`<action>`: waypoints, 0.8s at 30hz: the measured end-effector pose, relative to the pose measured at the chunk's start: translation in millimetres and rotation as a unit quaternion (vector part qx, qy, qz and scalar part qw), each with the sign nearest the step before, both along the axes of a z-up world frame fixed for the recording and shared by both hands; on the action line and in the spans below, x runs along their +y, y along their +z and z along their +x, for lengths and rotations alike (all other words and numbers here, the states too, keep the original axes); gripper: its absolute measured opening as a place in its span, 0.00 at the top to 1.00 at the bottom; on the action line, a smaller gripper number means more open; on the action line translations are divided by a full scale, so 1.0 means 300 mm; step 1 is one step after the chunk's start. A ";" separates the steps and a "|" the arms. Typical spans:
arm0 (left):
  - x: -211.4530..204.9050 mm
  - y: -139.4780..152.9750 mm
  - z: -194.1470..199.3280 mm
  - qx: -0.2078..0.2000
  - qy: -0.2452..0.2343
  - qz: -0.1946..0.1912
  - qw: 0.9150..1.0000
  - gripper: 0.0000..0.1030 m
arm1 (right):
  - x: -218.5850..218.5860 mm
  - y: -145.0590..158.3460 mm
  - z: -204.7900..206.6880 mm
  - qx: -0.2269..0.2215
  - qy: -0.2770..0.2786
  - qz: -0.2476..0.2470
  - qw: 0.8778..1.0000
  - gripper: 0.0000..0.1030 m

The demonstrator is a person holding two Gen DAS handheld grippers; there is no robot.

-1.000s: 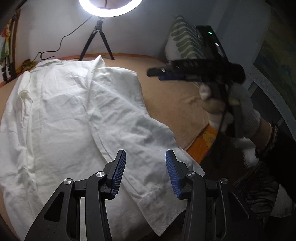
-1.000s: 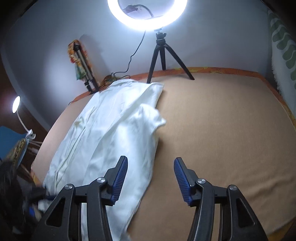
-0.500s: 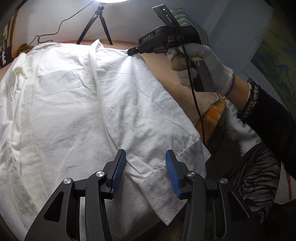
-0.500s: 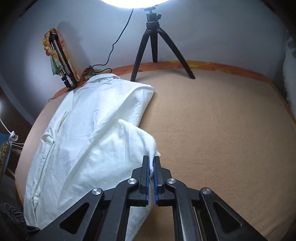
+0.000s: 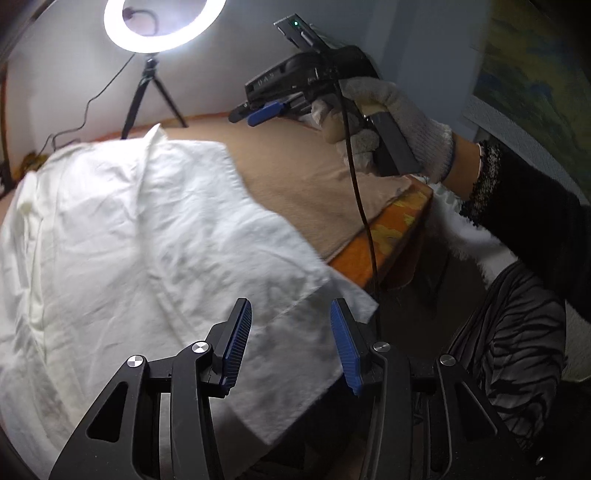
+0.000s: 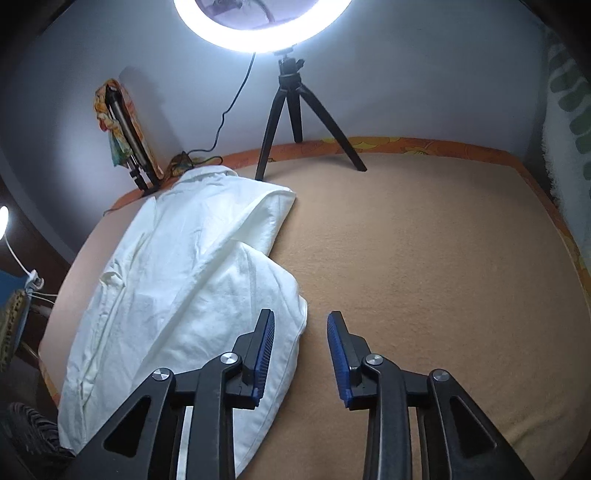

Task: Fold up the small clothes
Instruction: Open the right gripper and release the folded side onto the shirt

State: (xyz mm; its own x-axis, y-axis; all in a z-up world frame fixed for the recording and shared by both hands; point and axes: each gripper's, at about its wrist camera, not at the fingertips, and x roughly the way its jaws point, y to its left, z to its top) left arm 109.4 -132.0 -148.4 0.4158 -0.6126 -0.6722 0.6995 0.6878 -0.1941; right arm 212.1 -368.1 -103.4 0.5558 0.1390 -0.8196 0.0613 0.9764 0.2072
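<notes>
A: Left gripper (image 5: 290,343)?
B: Jaws apart, nothing pinched. It hangs over the near cuff end of the white shirt (image 5: 147,236), cloth showing in the gap. Looks lined up to take that hem, I'd judge.

A: Right gripper (image 6: 300,352)?
B: Jaws opening, nothing between them, only tan bed cover (image 6: 424,258) in the gap. Left finger sits just over the folded sleeve's edge. From the left wrist view it's lifted above the bed in a gloved hand (image 5: 388,122), clear of the cloth. Reads as a let-go after laying the sleeve in.

A: Shirt's place?
B: On the bed, left half of it, collar toward the ring light (image 6: 258,22) and tripod (image 6: 295,122), hem at the near edge.

A: Look?
B: White, thin, creased. Right sleeve folded inward across the body, rounded bulgy fold, not flat. Lower corner overhangs the mattress edge. Fold partway done.
</notes>
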 end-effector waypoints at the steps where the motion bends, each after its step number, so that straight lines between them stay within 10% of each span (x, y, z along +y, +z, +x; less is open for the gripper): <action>1: -0.007 -0.002 -0.007 -0.004 -0.005 0.005 1.000 0.58 | -0.014 0.019 -0.028 -0.004 -0.003 0.010 1.000 0.69; 10: -0.195 -0.057 -0.087 -0.066 -0.021 0.088 0.994 0.44 | -0.082 0.119 -0.311 -0.046 -0.021 0.058 0.997 0.64; 17: -0.337 -0.138 -0.160 -0.152 -0.046 0.189 0.969 0.37 | -0.132 0.136 -0.416 -0.064 -0.043 0.080 0.994 0.64; 24: -0.317 -0.117 -0.108 -0.120 -0.025 0.141 0.982 0.56 | -0.173 0.128 -0.431 -0.066 -0.051 0.086 0.993 0.63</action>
State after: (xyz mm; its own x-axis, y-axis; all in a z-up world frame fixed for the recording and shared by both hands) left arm 77.0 -227.1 -183.5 0.5567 -0.4401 -0.7046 0.7367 0.6534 0.1739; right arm 82.8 -419.9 -65.1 0.6758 0.2084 -0.7070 0.1185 0.9160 0.3833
